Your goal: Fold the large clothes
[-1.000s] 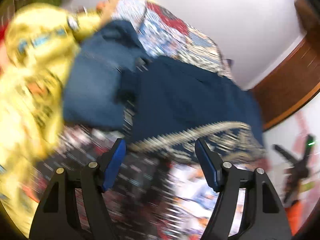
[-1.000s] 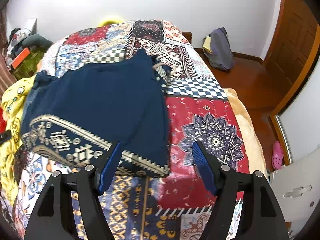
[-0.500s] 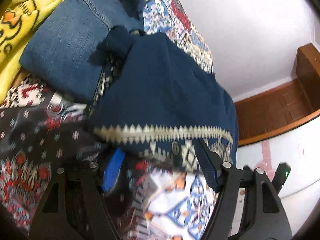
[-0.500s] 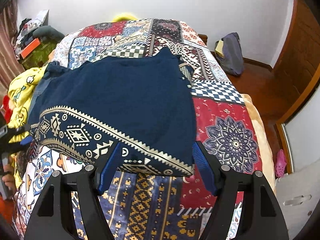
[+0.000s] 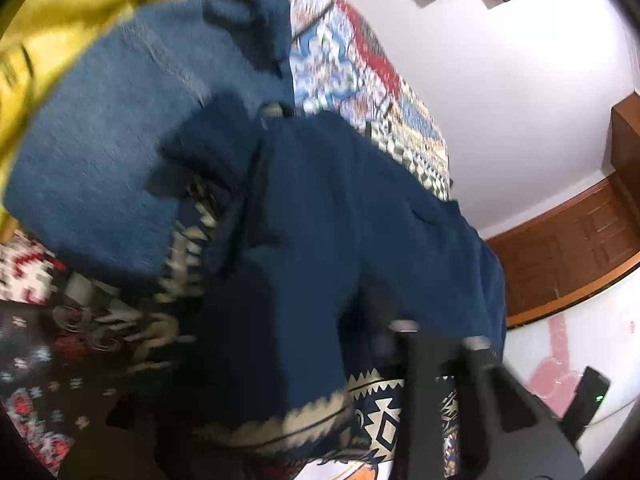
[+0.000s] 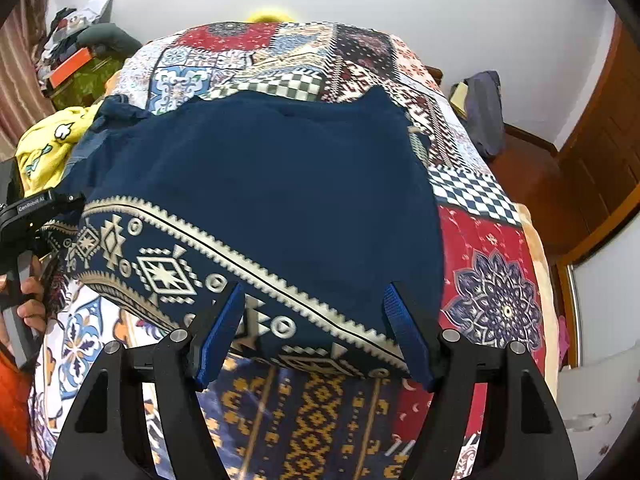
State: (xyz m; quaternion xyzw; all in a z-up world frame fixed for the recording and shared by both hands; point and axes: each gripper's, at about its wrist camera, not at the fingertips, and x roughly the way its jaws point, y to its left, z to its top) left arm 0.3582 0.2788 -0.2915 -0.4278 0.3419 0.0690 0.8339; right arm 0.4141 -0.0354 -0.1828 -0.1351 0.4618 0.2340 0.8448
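On the bed (image 6: 496, 248), the left claw (image 5: 400, 344) has just closed on the navy garment's (image 6: 280, 184) patterned hem (image 6: 168, 272) while the right claw (image 6: 316, 332), nearer the opposite corner, straddles it with jaws apart.

Left wrist view: pressed close over the navy garment (image 5: 340, 208) from its left edge, blurred, facing across the bed (image 5: 348, 60). Right wrist view: steeply down from the foot end. Shared: garment, patchwork bedspread
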